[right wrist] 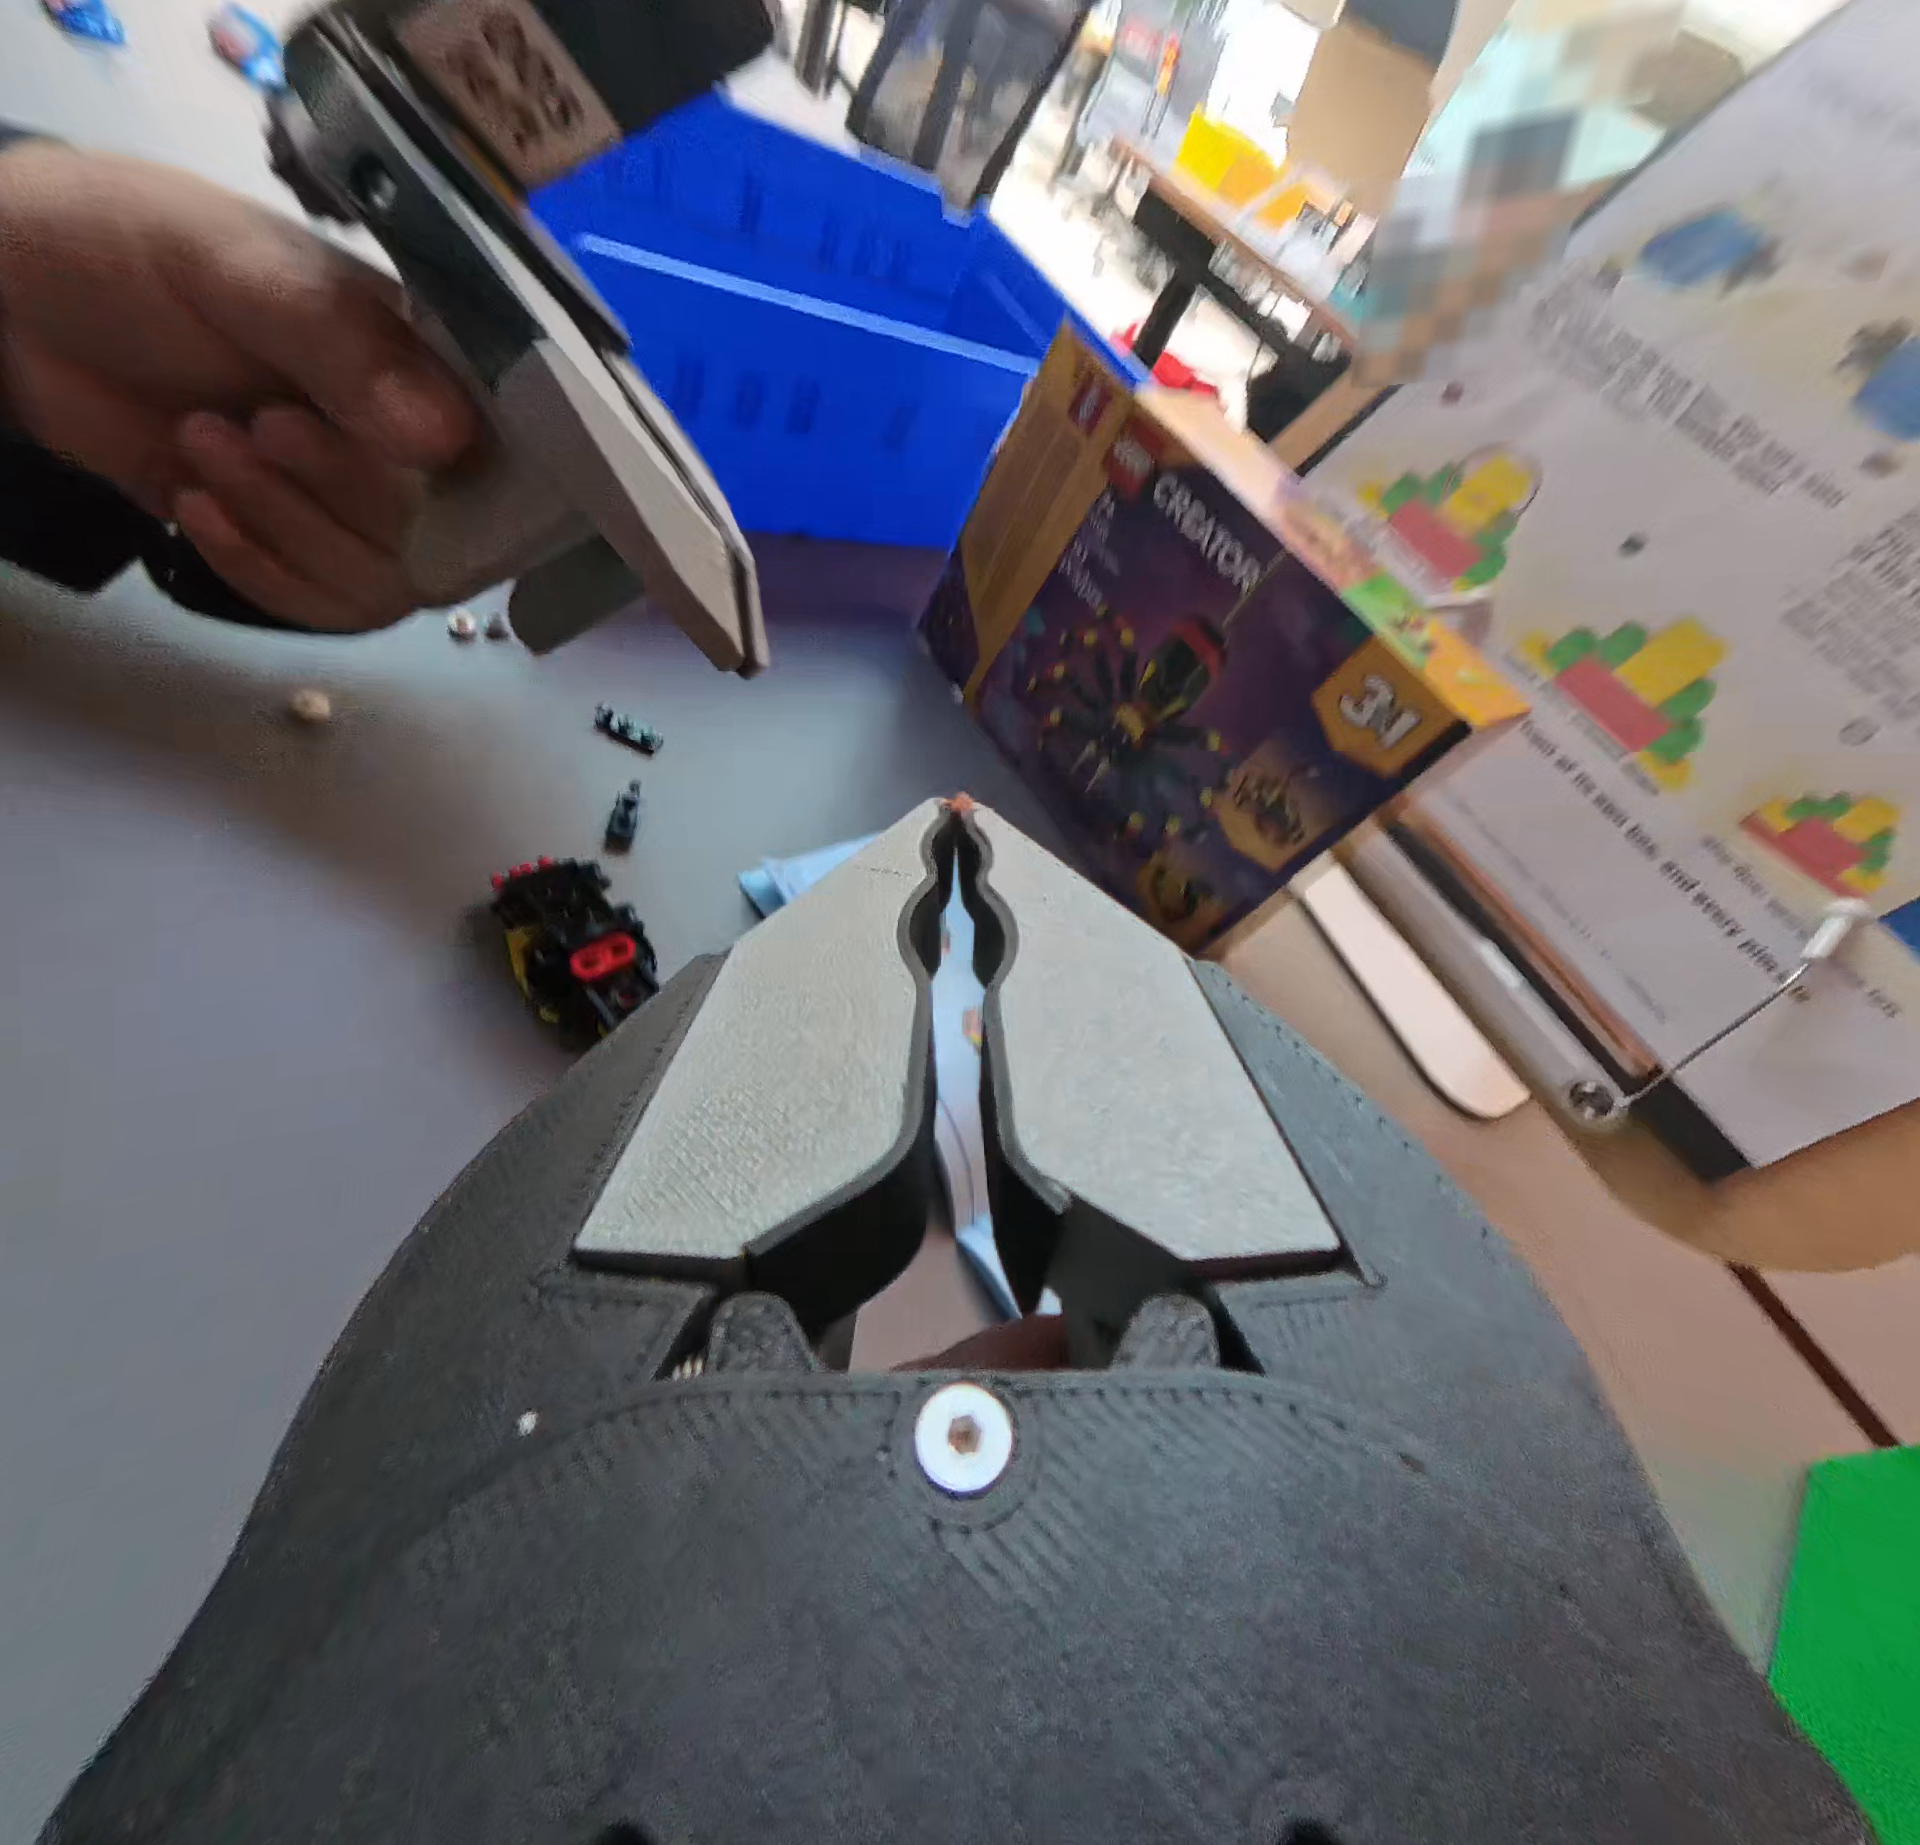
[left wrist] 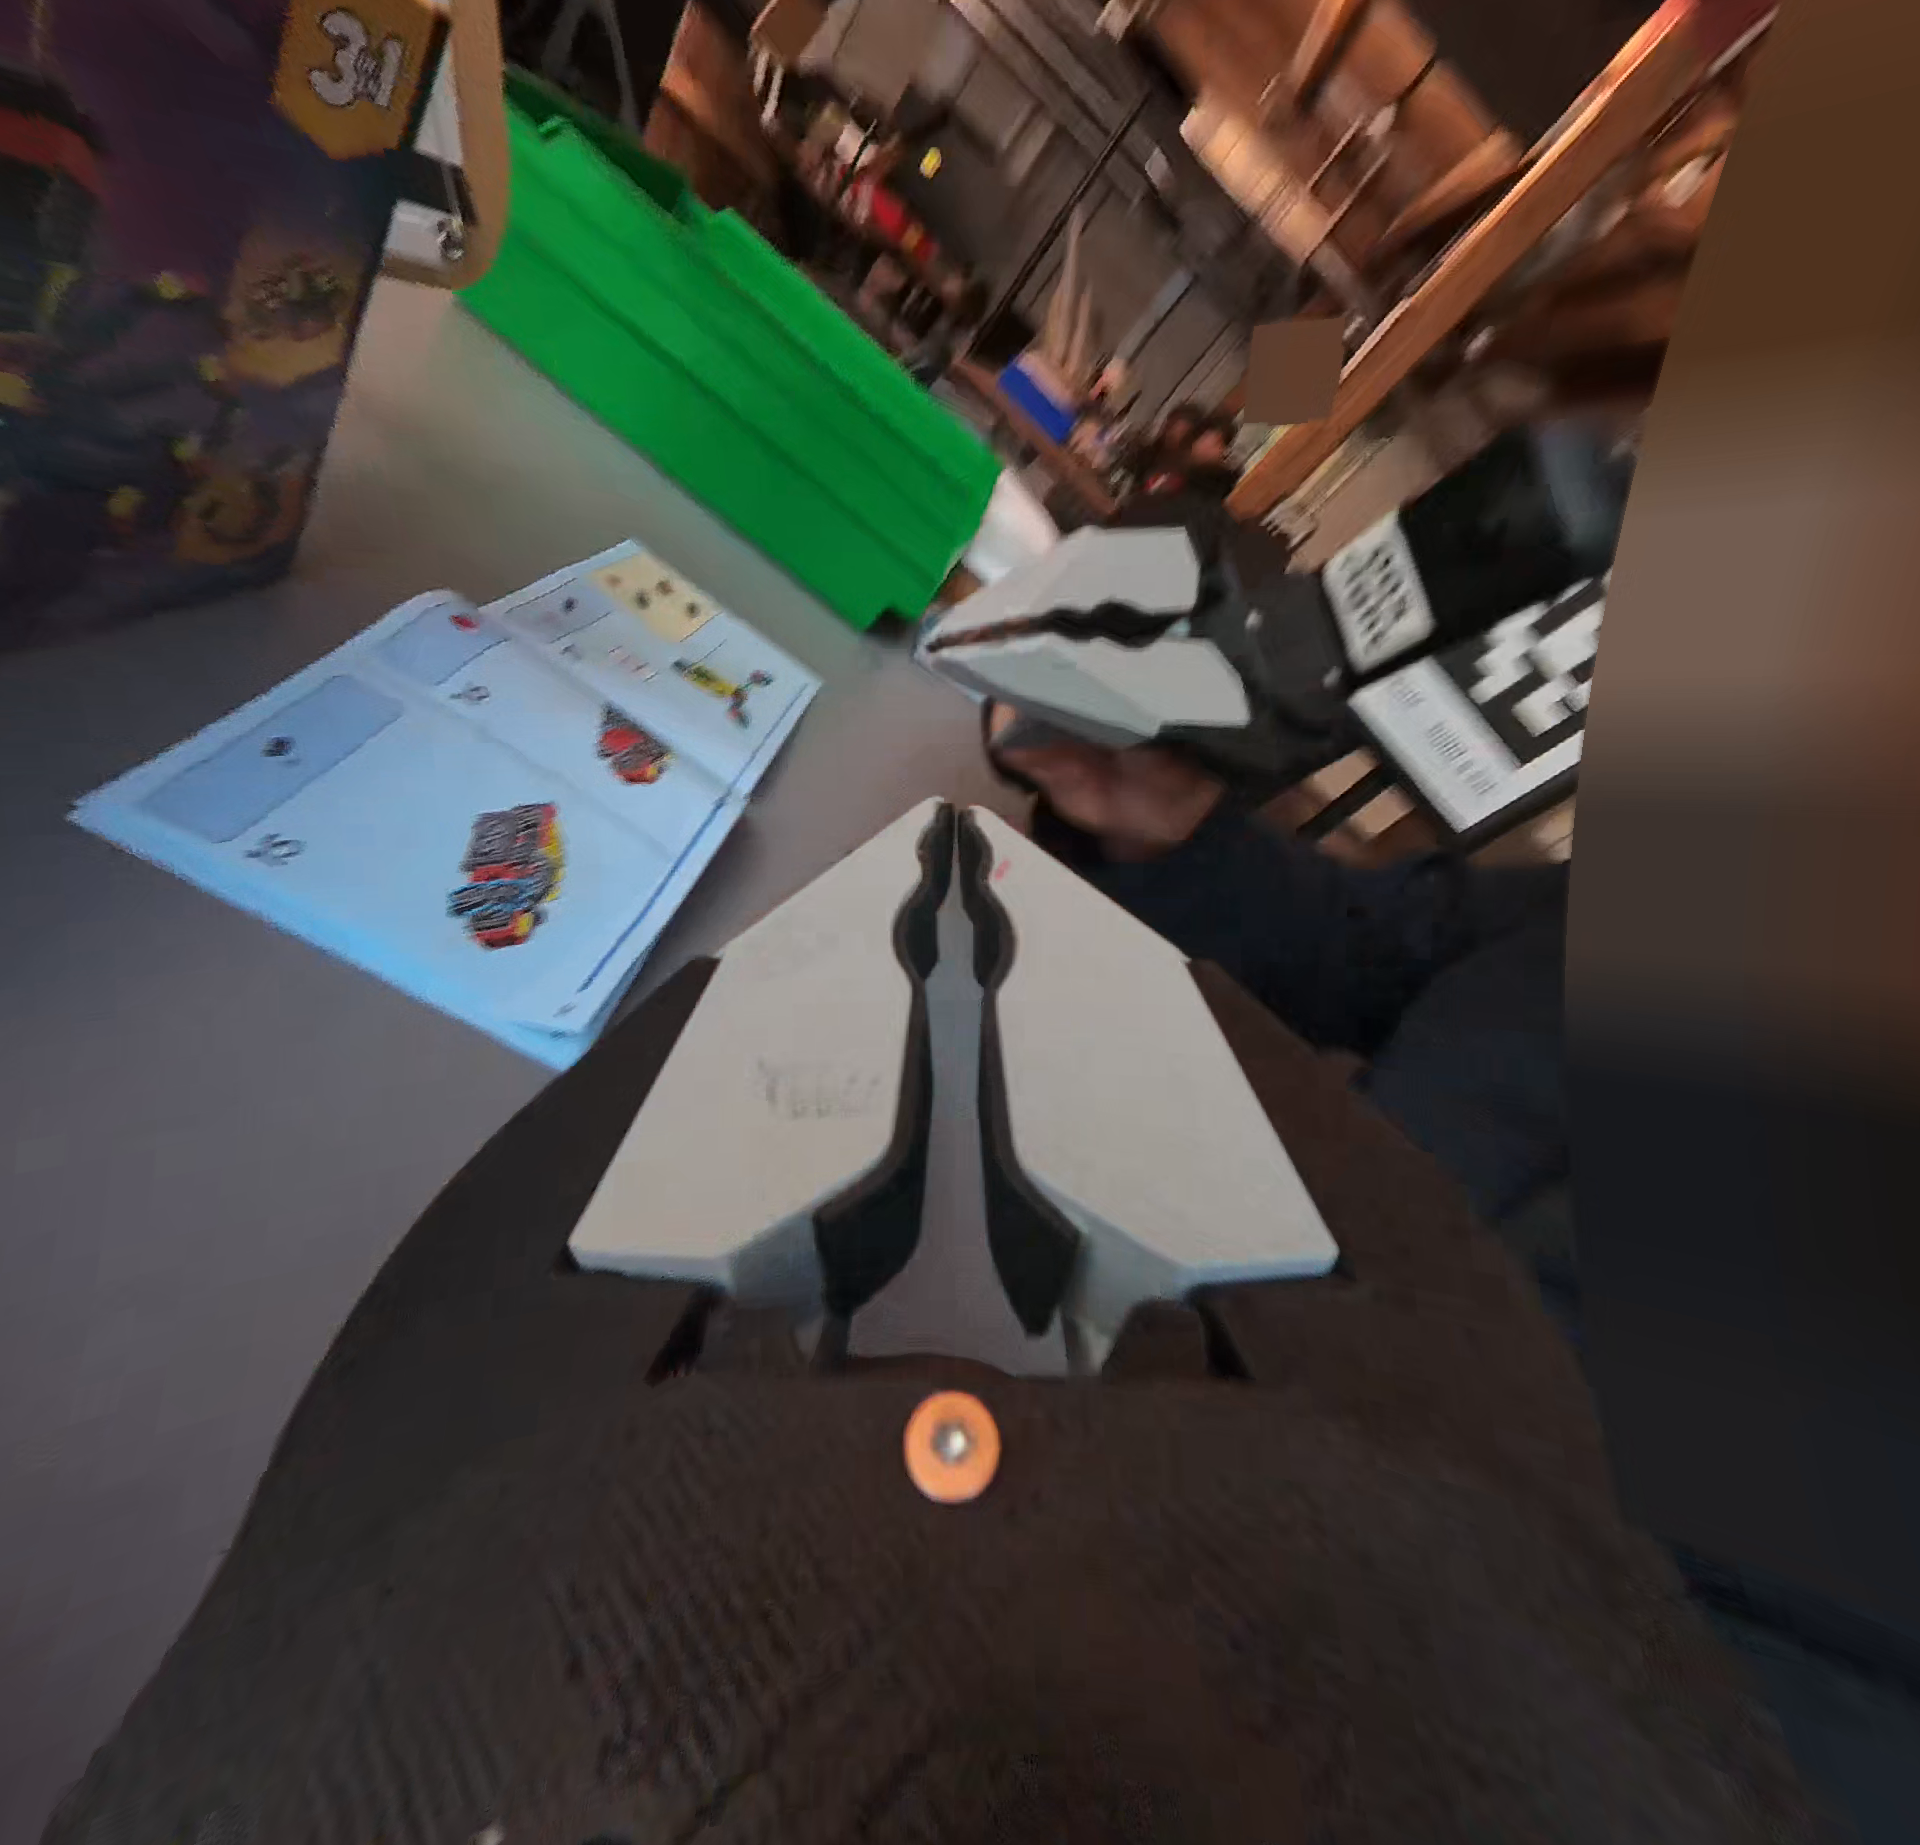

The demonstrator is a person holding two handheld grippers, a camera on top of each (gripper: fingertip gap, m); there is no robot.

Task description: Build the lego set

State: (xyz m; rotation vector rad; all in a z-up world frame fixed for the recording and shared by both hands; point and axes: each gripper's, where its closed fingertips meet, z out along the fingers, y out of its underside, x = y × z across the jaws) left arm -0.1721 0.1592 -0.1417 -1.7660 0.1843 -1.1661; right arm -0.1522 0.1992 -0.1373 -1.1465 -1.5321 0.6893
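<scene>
My right claw [right wrist: 958, 827] has its two grey fingers pressed together, and a very small reddish piece [right wrist: 960, 804] sits pinched at the tips. My left claw [left wrist: 954, 827] is also closed at the tips; I see nothing between its fingers. In the right wrist view the left claw [right wrist: 727, 590] hangs above the grey desk [right wrist: 208, 964], held by my left hand [right wrist: 239, 393].

Just beside my right claw, on the desk, lies the partly built black lego model with red and yellow bricks [right wrist: 571, 938]. A little farther lie two small dark loose pieces [right wrist: 627, 772], apart from each other, and some tiny pale bits [right wrist: 310, 704] near the left hand.

The open light-blue instruction booklet [left wrist: 447, 787] lies flat on the desk, near both claws. Behind it stands the purple and yellow cardboard lego box [right wrist: 1195, 673], upright. A white printed board with coloured brick drawings [right wrist: 1662, 652] leans beside the box.

Farther away stand a green plastic bin [left wrist: 727, 372] and a blue plastic bin [right wrist: 810, 341], toward the far edge of the desk. The room behind is blurred.
</scene>
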